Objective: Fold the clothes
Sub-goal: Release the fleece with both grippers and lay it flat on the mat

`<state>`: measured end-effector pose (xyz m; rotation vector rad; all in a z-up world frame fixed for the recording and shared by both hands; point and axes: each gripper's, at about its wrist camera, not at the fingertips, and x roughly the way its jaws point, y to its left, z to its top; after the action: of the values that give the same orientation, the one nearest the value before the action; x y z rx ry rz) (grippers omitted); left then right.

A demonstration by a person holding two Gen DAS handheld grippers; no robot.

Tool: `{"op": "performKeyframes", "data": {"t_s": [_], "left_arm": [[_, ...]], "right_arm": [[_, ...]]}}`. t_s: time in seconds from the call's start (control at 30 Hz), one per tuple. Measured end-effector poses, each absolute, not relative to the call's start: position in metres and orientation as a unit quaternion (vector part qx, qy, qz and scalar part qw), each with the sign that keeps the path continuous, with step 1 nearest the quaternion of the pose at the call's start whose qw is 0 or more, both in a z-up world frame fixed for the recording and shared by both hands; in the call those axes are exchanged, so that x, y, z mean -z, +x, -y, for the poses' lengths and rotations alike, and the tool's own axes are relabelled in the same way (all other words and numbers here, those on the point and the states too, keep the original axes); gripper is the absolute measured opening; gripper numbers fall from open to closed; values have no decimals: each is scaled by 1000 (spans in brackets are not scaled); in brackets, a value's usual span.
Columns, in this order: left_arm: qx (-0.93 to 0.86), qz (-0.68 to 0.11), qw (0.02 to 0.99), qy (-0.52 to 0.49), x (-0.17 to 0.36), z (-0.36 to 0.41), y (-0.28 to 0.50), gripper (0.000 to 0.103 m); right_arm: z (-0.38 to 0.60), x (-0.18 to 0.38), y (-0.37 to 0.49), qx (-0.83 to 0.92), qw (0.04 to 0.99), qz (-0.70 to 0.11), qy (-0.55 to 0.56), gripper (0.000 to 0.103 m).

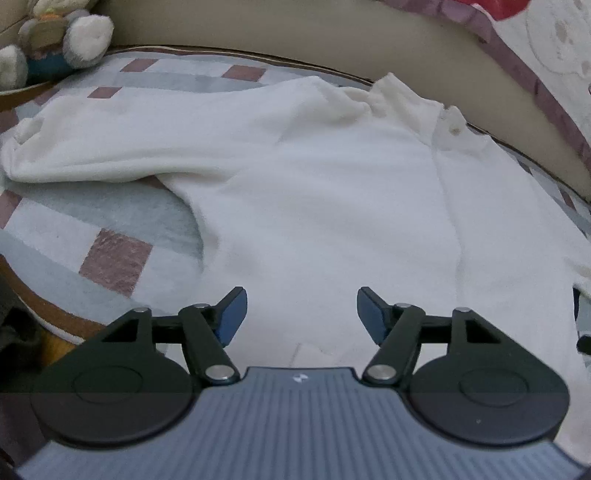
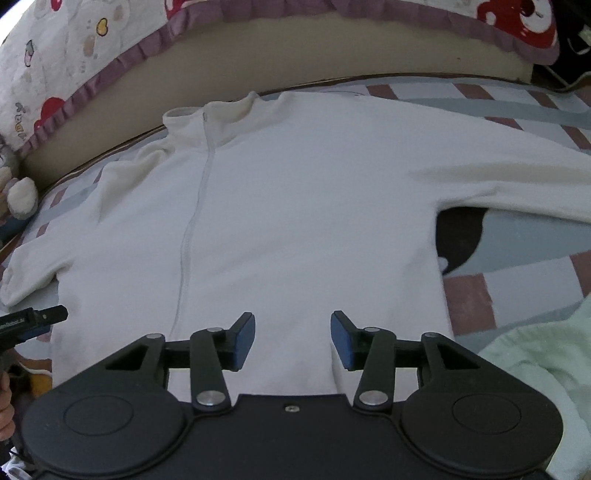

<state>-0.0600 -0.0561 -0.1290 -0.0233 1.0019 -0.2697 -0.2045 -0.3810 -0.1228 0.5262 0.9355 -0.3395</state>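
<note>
A white zip-up fleece jacket (image 1: pixel 314 192) (image 2: pixel 280 206) lies spread flat, front up, on a checked blanket, collar toward the far side and both sleeves out to the sides. My left gripper (image 1: pixel 302 314) hovers over the jacket's lower left half, open, with nothing between its blue pads. Over the lower hem sits my right gripper (image 2: pixel 292 339), open too and empty. In the right wrist view the tip of the left gripper (image 2: pixel 40 319) pokes in at the left edge, with part of a hand below it.
The checked blanket (image 1: pixel 110 254) (image 2: pixel 517 266) covers the surface. A beige backrest (image 1: pixel 295 33) (image 2: pixel 332 55) runs along the far side. A plush toy (image 1: pixel 66 40) sits at the far left. A pale green cloth (image 2: pixel 535 376) lies at the right. A patterned quilt (image 2: pixel 74 48) drapes over the backrest.
</note>
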Motion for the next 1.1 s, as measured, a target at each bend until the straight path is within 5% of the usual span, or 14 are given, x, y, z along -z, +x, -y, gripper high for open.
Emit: {"op": "performKeyframes", "data": {"t_s": [0.1,0.2,0.63,1.0,1.1], "left_arm": [[123,-494,861,9,132,67,-64,67],[122,-492,862,20,128,75,-66,67],[107,-500,859,6,132,81,-47,67],[46,-446,889,-95,129,-28,35,67],[-8,-424,905,-42,131,-54,60,67]], "right_arm": [[383,109,-202,175,846,-425,272,52],[380,92,-209,149,871,-389,261,71],[358,125,-182,117,877,-419,205,70],[331,135,-140,34,883,-434,177,70],[319,129,-116,-3,886,-439,150,70]]}}
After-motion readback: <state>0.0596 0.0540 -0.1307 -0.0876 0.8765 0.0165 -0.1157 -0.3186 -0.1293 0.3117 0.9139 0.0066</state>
